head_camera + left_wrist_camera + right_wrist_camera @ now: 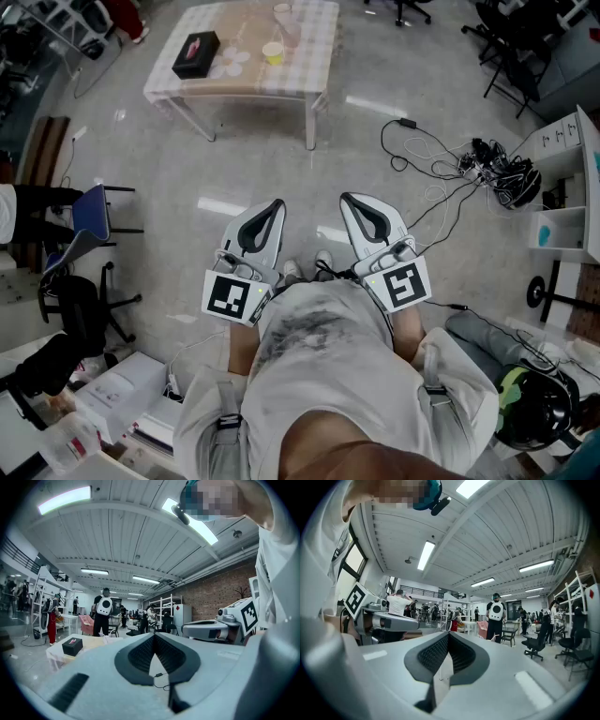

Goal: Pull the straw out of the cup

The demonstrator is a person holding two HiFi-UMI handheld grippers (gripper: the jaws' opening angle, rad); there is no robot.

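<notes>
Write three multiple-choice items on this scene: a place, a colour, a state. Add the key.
1. Where is the black box?
A. left end of the table
B. floor
C. chair

2. The small cup on the table is:
A. red
B. yellow
C. black

3. The left gripper and right gripper are:
A. both open
B. both shut, empty
C. shut on a straw

Key: 1 A, it lies on the tabletop, at the left in the head view; 2 B, it shows bright yellow; 3 B, each gripper view shows the pads meeting with nothing between.
</notes>
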